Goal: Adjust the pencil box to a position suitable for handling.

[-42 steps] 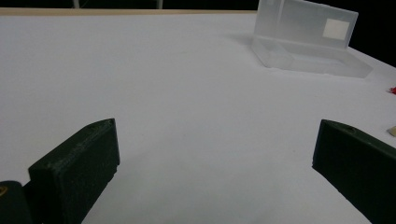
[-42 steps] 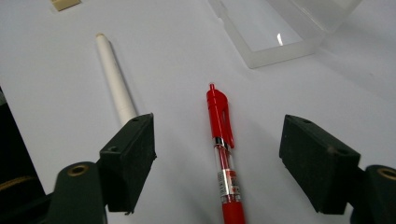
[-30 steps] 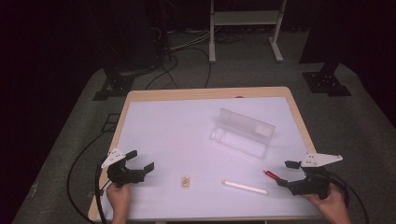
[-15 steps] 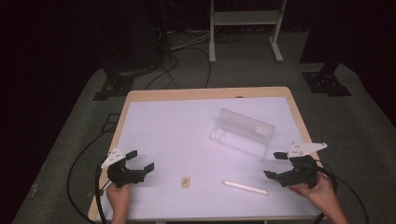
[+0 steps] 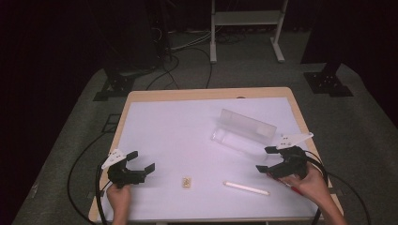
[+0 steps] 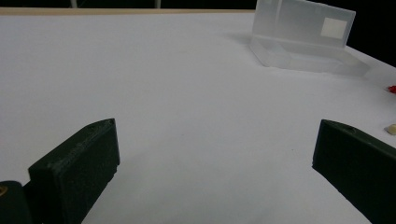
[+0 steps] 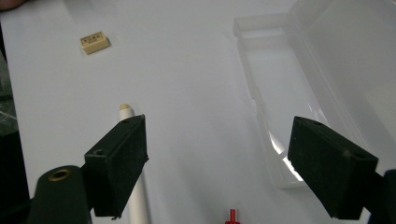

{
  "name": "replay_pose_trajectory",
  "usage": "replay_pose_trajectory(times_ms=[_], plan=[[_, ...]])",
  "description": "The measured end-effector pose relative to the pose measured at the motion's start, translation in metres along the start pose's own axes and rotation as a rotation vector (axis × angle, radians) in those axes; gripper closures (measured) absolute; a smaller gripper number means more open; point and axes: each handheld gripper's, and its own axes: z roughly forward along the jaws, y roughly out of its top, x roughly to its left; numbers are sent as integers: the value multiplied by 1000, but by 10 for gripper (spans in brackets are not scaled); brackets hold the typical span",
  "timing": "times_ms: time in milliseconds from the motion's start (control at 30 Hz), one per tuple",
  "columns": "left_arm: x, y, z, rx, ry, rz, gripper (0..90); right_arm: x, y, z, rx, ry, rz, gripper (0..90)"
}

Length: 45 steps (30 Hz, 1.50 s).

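Right gripper (image 5: 270, 160) spread wide, empty, lower right of high view, between clear case (image 5: 244, 131) and white stick (image 5: 246, 188). Left gripper (image 5: 137, 161) released, idle. Advice: drop jaws astride red pen (image 7: 230, 216), centre before closing.

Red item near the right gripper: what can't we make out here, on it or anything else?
- Red item: cut off by the bottom edge in the right gripper view; in the high view the right hand covers most of it. Type unclear.
- Tan block: markings too small to read.
- White stick: near end hidden behind a jaw in the right gripper view.
- Clear case: label blank or blurred, cannot tell.
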Motion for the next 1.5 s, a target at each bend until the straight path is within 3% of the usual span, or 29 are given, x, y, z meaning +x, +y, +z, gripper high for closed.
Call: replay_pose_trajectory(times_ms=[800,1500], plan=[[1,0,0,-3,2,-10,0,-13,34,40,89,18,-49,238],[1,0,0,-6,-2,-10,0,-27,41,76,175,20,-60,333]])
